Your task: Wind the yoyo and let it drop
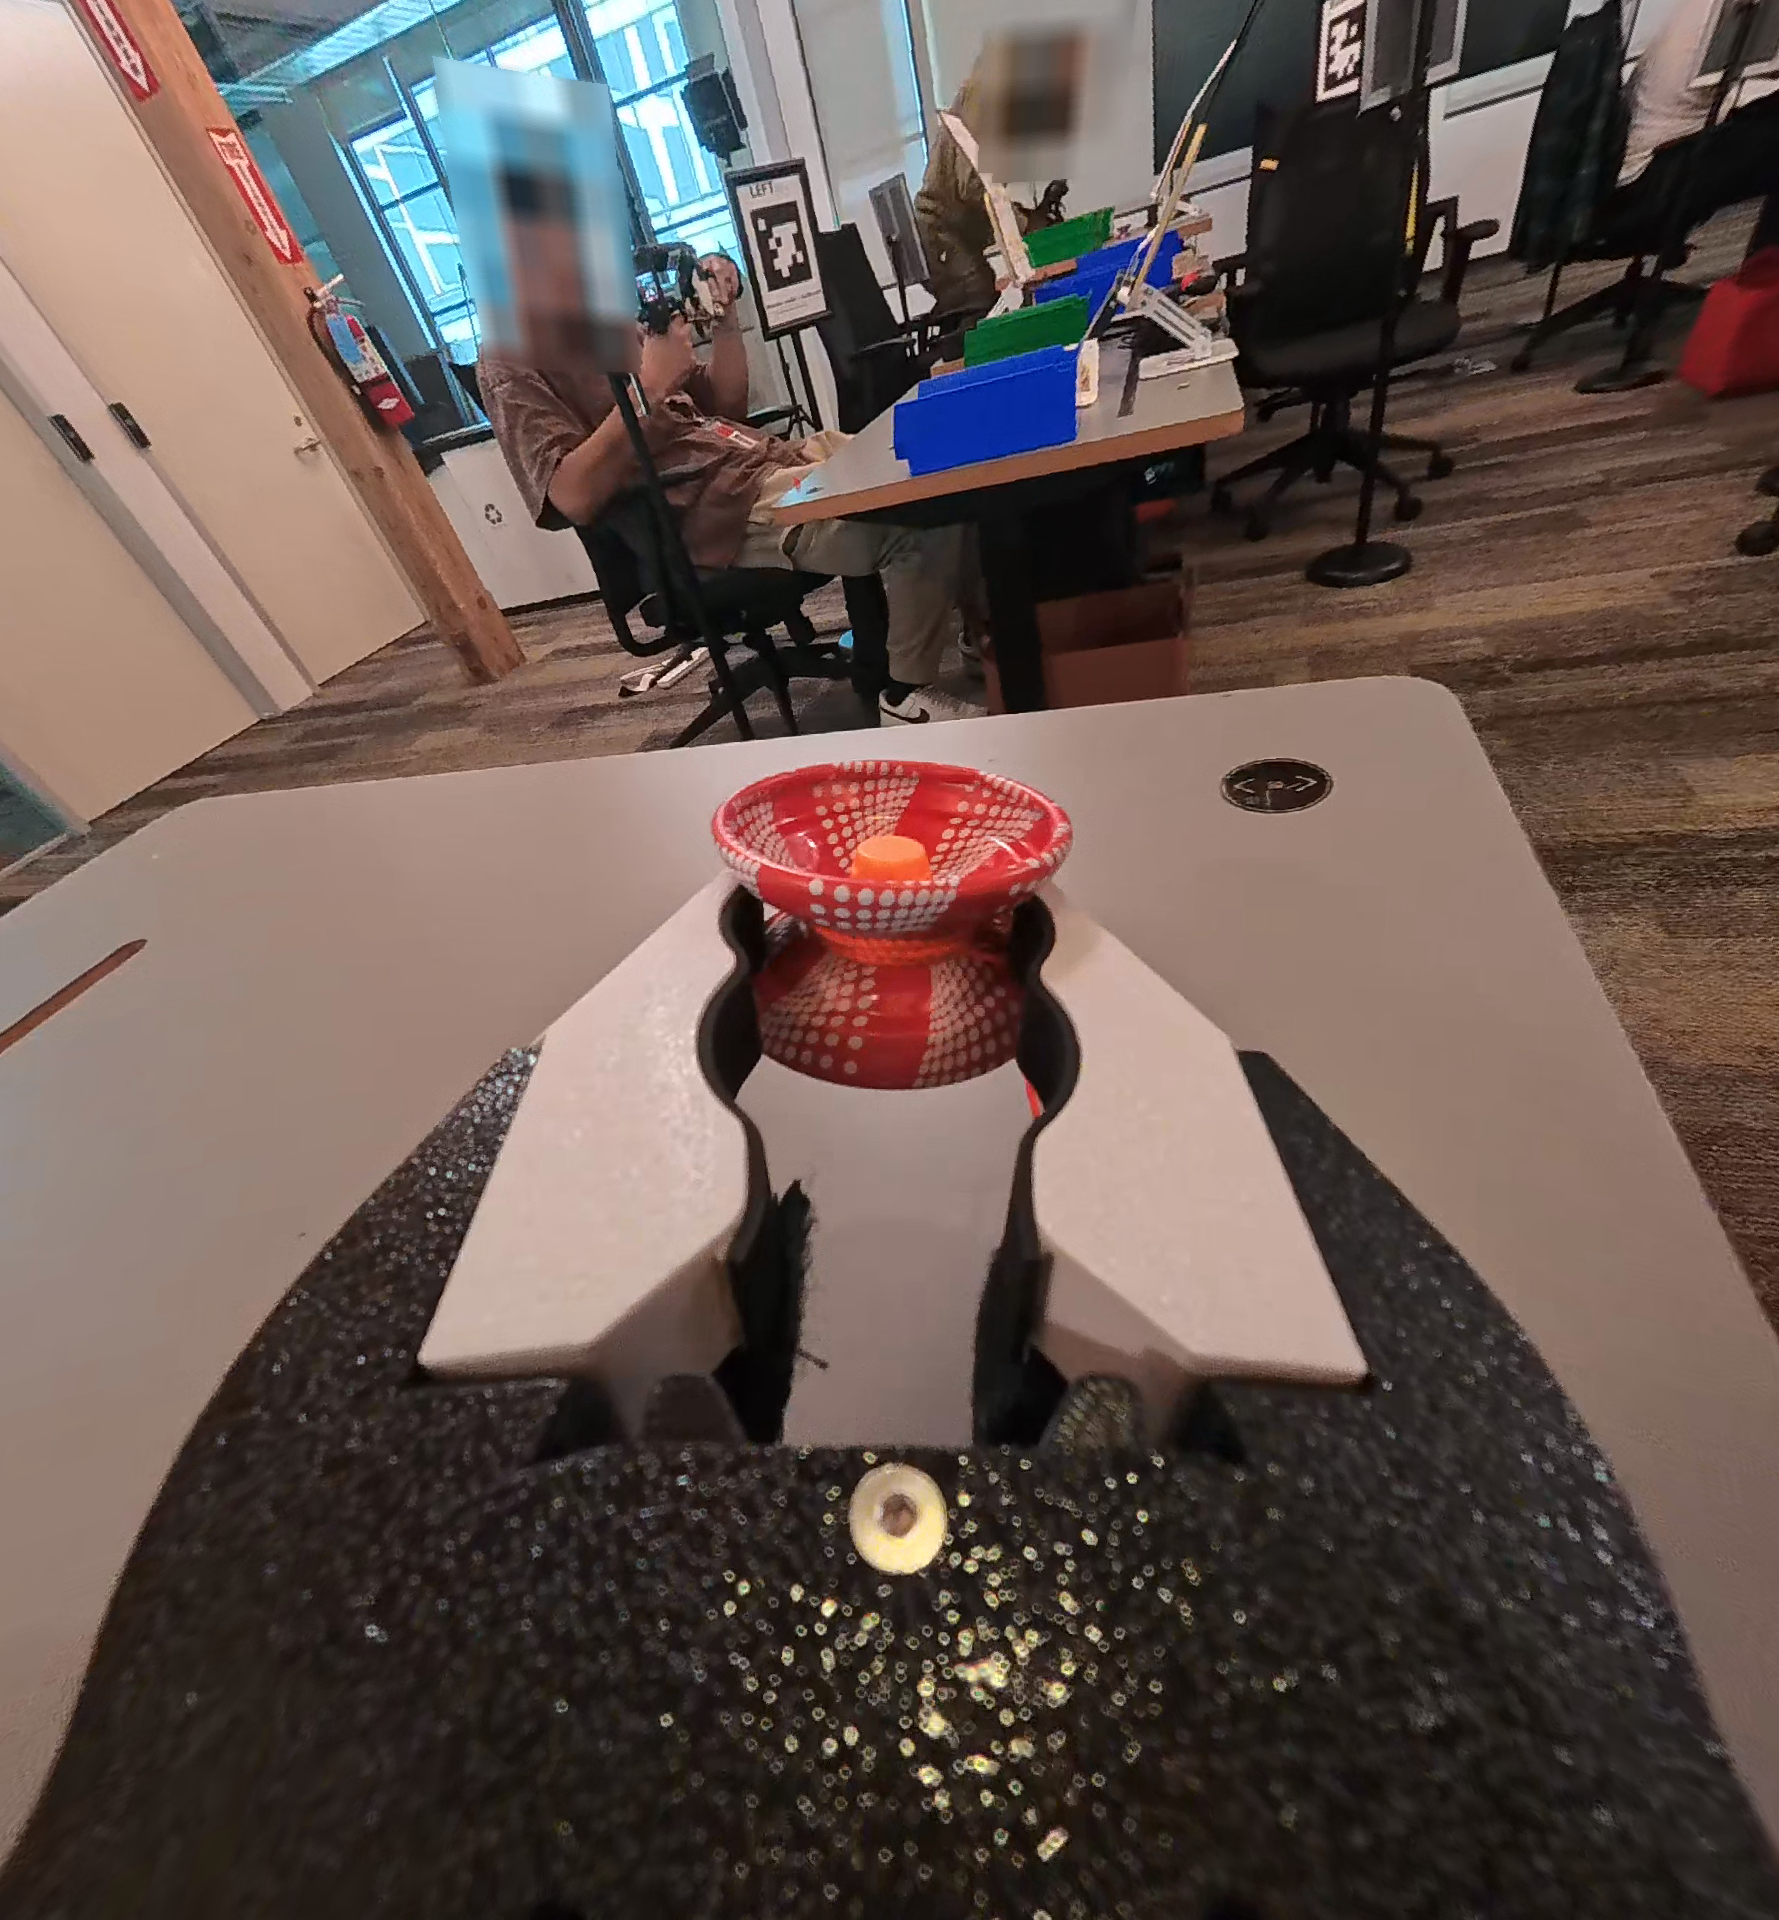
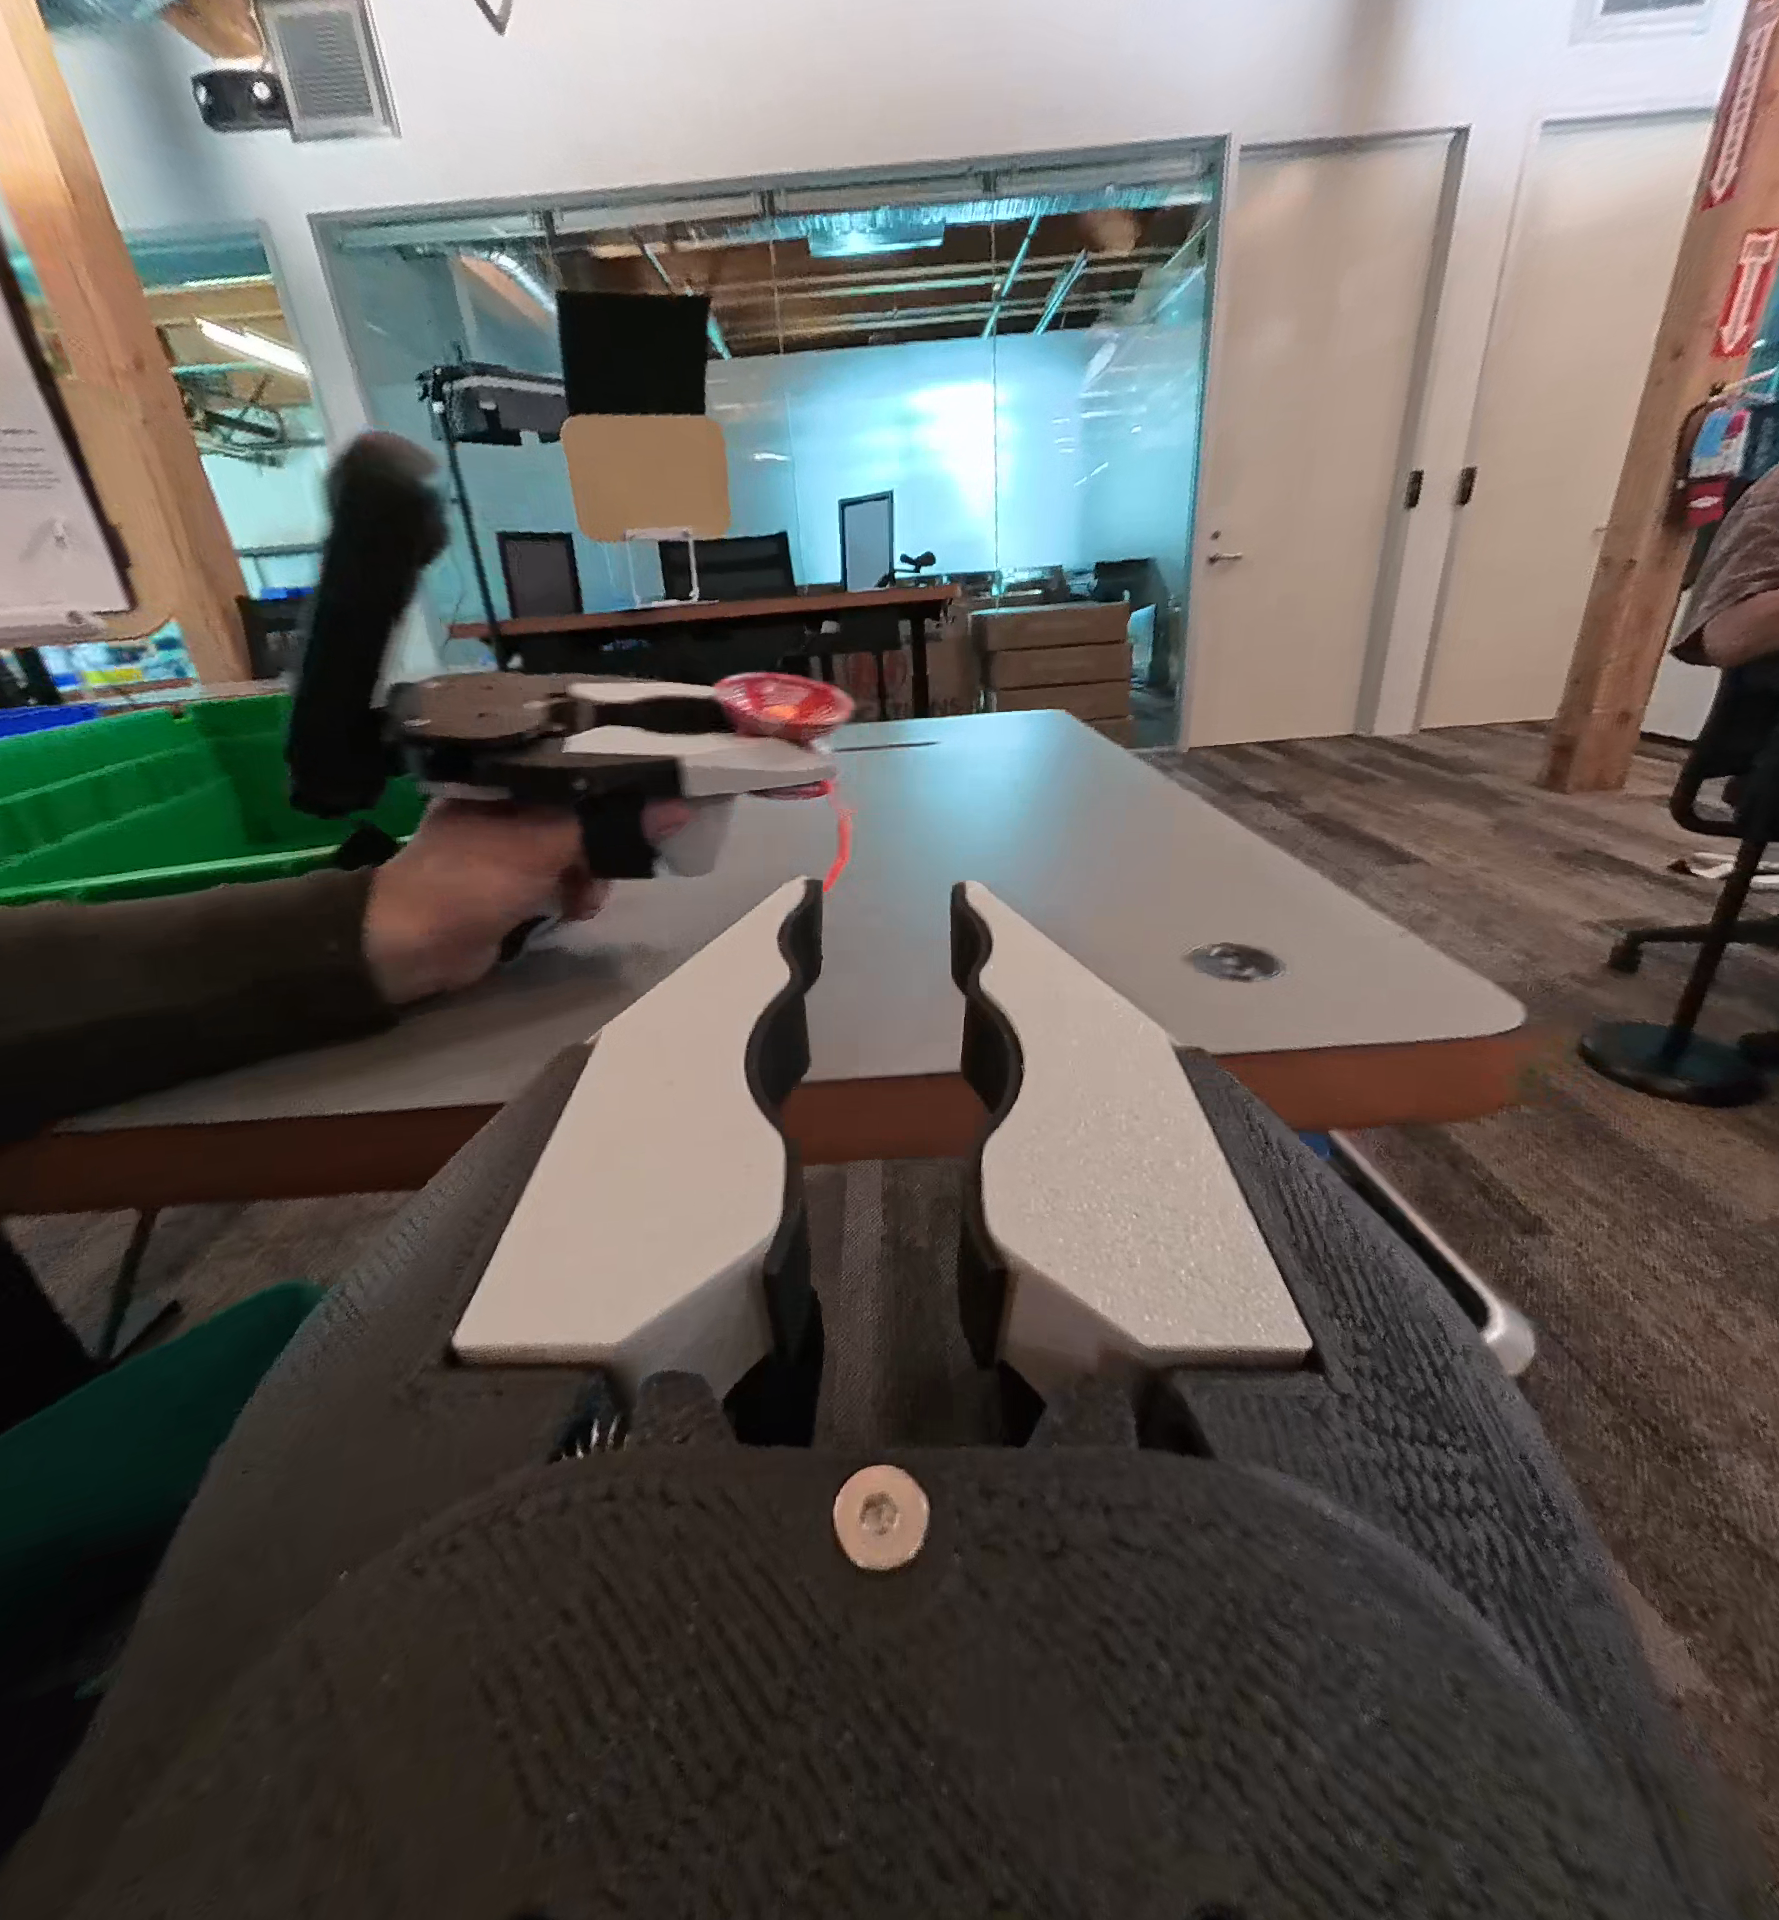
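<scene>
A red yoyo (image 1: 890,821) with white dots and an orange hub is held upright, one half above the other. My left gripper (image 1: 890,935) is shut on its narrow middle, above the grey table (image 1: 345,935). The right wrist view shows the left gripper (image 2: 791,748), held in a hand over the table (image 2: 1072,883), with the yoyo (image 2: 783,707) at its tips. A red string (image 2: 841,831) hangs from the yoyo down to the left fingertip of my right gripper (image 2: 887,899). The right gripper is open, with a clear gap between its fingers, near the table's front edge.
Green bins (image 2: 137,790) stand at the left of the table. A seated person (image 1: 656,457) is beyond the table's far edge, by another table with blue and green bins (image 1: 978,416). An office chair (image 2: 1778,831) and a stand base (image 2: 1674,1060) are on the floor at right. The tips of one gripper are about 20 cm away from the tips of the other.
</scene>
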Motion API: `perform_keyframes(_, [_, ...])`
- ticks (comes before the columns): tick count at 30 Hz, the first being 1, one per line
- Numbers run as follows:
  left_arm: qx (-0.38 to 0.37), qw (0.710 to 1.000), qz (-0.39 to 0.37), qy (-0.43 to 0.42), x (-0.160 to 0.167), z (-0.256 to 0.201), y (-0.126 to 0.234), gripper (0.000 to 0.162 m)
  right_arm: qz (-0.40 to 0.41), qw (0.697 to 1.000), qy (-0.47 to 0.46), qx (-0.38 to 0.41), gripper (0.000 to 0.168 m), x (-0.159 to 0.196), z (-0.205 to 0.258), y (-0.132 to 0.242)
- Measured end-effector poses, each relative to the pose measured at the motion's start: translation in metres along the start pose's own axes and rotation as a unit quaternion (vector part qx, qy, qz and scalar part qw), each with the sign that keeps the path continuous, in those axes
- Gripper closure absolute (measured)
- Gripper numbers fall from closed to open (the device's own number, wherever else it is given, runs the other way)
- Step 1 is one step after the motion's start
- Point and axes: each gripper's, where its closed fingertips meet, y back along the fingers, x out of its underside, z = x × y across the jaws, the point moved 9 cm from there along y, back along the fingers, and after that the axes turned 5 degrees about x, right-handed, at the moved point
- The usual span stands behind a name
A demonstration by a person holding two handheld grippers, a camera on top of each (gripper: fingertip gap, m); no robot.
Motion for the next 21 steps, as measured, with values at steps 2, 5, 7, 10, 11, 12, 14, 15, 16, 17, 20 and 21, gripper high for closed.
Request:
perform_keyframes(2, [0.002,1.000,0.000,-0.008,-0.001,-0.002,0.002,0.117,-0.007,1.000,0.002,0.009,0.145,0.002,-0.020,-0.018])
perform_keyframes(5, [0.011,1.000,-0.006,0.000,-0.001,-0.002,0.002,0.117,0.006,1.000,-0.016,0.023,0.145,0.000,-0.057,-0.051])
perform_keyframes(7, [-0.008,1.000,-0.010,-0.002,-0.004,0.003,-0.003,0.117,0.021,0.999,-0.047,0.015,0.142,-0.022,-0.078,-0.072])
perform_keyframes(10, [-0.007,0.998,-0.060,0.005,-0.037,0.005,-0.011,0.117,0.022,0.999,-0.038,0.017,0.143,-0.080,-0.096,-0.090])
perform_keyframes(11, [0.005,0.996,-0.085,0.023,-0.058,0.003,-0.017,0.117,0.029,0.999,-0.031,0.017,0.143,-0.104,-0.103,-0.098])
perform_keyframes(12, [0.036,0.992,-0.113,0.042,-0.081,0.002,-0.025,0.117,0.035,0.999,-0.027,0.012,0.142,-0.129,-0.106,-0.106])
perform_keyframes(14, [0.127,0.974,-0.171,0.071,-0.135,-0.003,-0.040,0.117,0.043,0.999,-0.011,-0.020,0.142,-0.175,-0.101,-0.118])
perform_keyframes(15, [0.180,0.959,-0.199,0.087,-0.161,-0.004,-0.045,0.116,0.048,0.998,0.009,-0.045,0.142,-0.201,-0.097,-0.123])
perform_keyframes(16, [0.228,0.941,-0.225,0.111,-0.186,-0.004,-0.049,0.116,0.054,0.995,0.036,-0.072,0.141,-0.227,-0.093,-0.128])
perform_keyframes(17, [0.268,0.919,-0.251,0.143,-0.208,-0.001,-0.052,0.116,0.060,0.991,0.071,-0.092,0.141,-0.251,-0.090,-0.131])
perform_keyframes(20, [0.377,0.835,-0.315,0.249,-0.261,0.006,-0.059,0.116,0.074,0.976,0.166,-0.117,0.140,-0.306,-0.087,-0.131])
perform_keyframes(21, [0.392,0.813,-0.332,0.274,-0.273,0.008,-0.061,0.116,0.078,0.971,0.186,-0.125,0.140,-0.319,-0.086,-0.129])
